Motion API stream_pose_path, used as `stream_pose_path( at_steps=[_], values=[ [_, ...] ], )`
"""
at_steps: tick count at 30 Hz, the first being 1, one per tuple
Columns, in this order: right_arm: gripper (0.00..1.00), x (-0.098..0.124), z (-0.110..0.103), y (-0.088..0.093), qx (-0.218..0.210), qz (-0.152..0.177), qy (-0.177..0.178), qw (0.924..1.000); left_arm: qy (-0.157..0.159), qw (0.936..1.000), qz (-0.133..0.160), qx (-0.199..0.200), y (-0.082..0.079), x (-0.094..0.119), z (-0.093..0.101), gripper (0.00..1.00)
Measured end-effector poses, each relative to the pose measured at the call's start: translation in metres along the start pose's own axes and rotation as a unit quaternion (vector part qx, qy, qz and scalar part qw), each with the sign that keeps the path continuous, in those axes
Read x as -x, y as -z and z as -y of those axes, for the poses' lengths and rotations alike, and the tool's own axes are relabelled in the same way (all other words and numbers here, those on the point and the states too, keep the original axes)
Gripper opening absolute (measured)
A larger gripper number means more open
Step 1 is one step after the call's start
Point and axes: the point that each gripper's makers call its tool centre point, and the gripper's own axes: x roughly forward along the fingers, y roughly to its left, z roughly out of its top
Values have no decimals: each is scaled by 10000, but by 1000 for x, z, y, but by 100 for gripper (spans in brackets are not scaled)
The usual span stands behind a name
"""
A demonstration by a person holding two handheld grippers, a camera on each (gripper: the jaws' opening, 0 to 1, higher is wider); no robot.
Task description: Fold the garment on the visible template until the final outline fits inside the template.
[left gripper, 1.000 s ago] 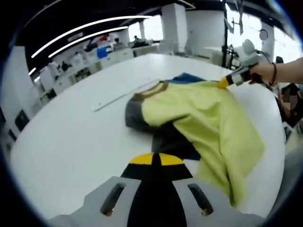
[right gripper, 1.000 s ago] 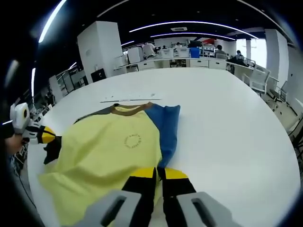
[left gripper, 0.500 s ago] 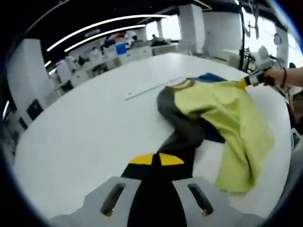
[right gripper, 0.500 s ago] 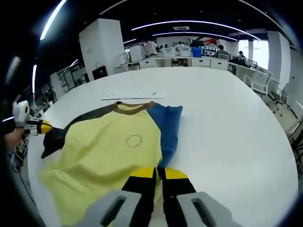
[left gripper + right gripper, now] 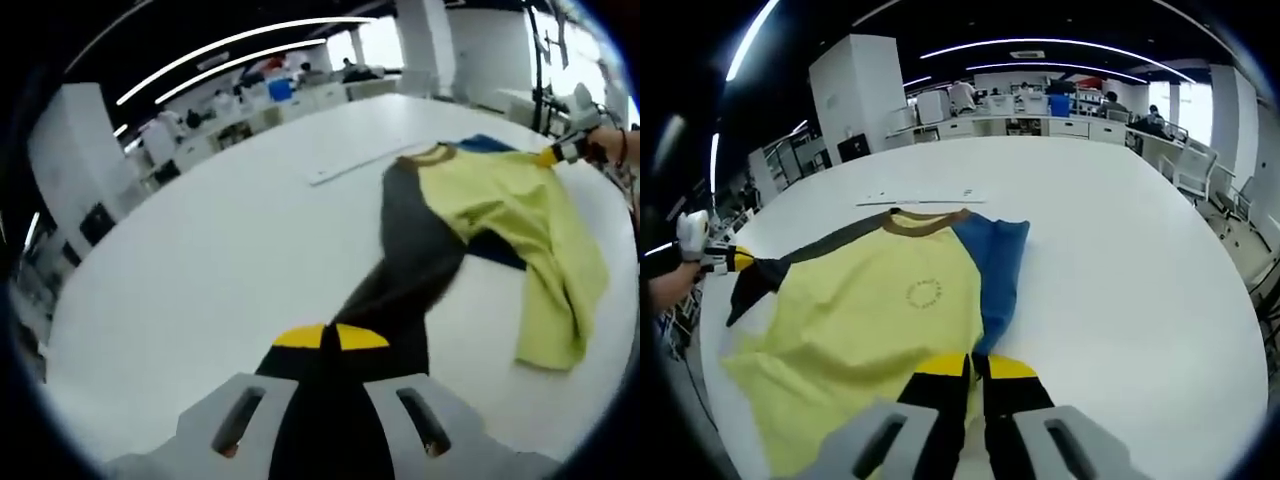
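A yellow T-shirt (image 5: 890, 310) with a brown collar (image 5: 925, 221) lies on the white table (image 5: 1130, 270). Its blue sleeve (image 5: 998, 262) is folded along the body. The dark grey sleeve (image 5: 410, 255) is stretched out straight, and my left gripper (image 5: 320, 338) is shut on its end. From the right gripper view, that left gripper (image 5: 728, 260) sits at the far left, held by a hand. My right gripper (image 5: 975, 367) is shut on the shirt's yellow hem, and in the left gripper view it shows as the right gripper (image 5: 553, 155) at the shirt's far side.
A thin white strip (image 5: 920, 197) lies on the table just beyond the collar, the same strip (image 5: 352, 166) in the left gripper view. Bare tabletop spreads to the right of the shirt. Desks, chairs and people stand far behind the table (image 5: 200, 260).
My left gripper has drawn the dark sleeve outward, away from the shirt body, so it now lies stretched and uncovered. The right gripper has kept its hold and barely moved.
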Motion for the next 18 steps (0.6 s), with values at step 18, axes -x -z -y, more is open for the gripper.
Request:
stream_pose_path(
  at_steps=[18],
  values=[
    [3, 3, 4, -2, 5, -12, 39, 10000, -177, 9997, -127, 145, 3, -13, -19, 0]
  ],
)
